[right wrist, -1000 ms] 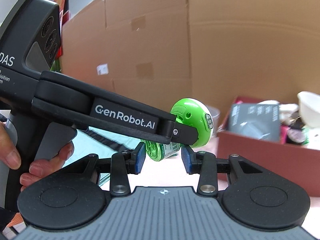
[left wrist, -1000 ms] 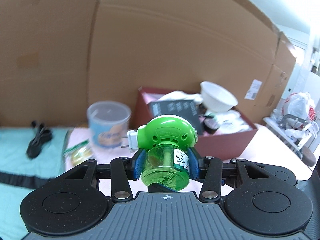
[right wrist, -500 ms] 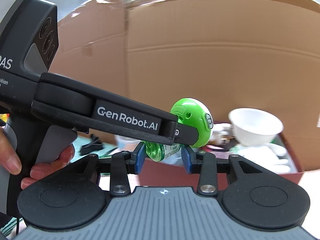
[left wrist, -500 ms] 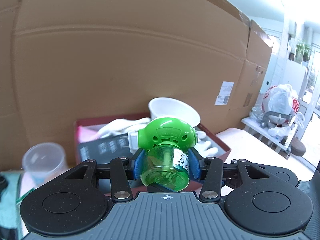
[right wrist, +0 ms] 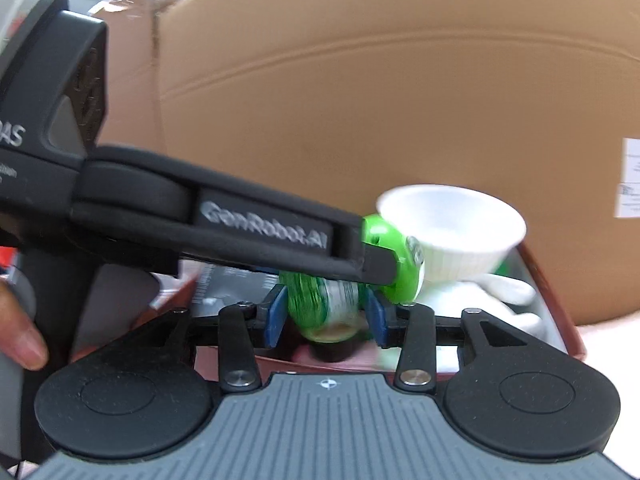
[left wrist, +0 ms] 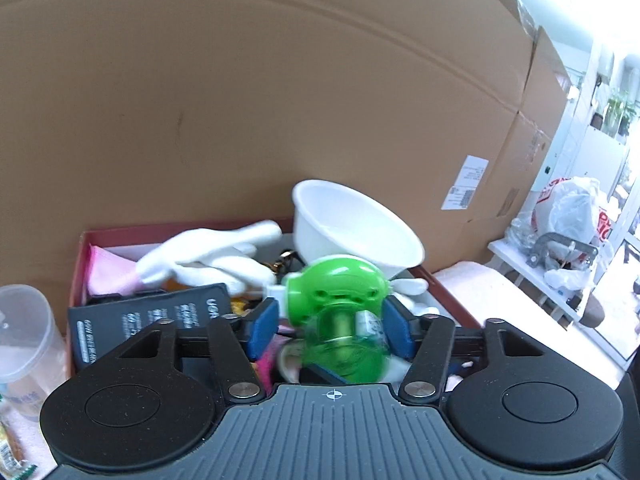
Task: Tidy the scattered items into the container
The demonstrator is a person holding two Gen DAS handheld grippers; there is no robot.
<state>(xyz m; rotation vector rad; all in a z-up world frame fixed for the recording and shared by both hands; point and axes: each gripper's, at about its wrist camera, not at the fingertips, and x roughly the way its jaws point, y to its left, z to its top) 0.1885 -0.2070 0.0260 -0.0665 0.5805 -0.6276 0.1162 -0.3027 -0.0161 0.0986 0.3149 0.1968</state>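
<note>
A green plug-in repellent device point(left wrist: 336, 292) with a clear green bottle hangs blurred over the open red box point(left wrist: 78, 268). It lies between the blue pads of my left gripper point(left wrist: 330, 328), whose jaws are opening, with a gap showing at the left pad. In the right wrist view the device's bottle point(right wrist: 320, 300) also lies between the pads of my right gripper point(right wrist: 326, 316), whose jaws are opening too. The left gripper's black finger point(right wrist: 280, 240) crosses that view from the left. A person's hand point(right wrist: 20, 344) holds its handle.
The red box point(right wrist: 560, 320) holds a white bowl point(left wrist: 352, 232), white gloves point(left wrist: 208, 256) and a black carton point(left wrist: 148, 320). A clear plastic cup point(left wrist: 24, 332) stands left of the box. A tall cardboard wall point(left wrist: 280, 100) rises right behind it.
Both grippers carried the green device sideways to above the red box. Both pairs of pads have spread apart, and the device now looks blurred and lower between them.
</note>
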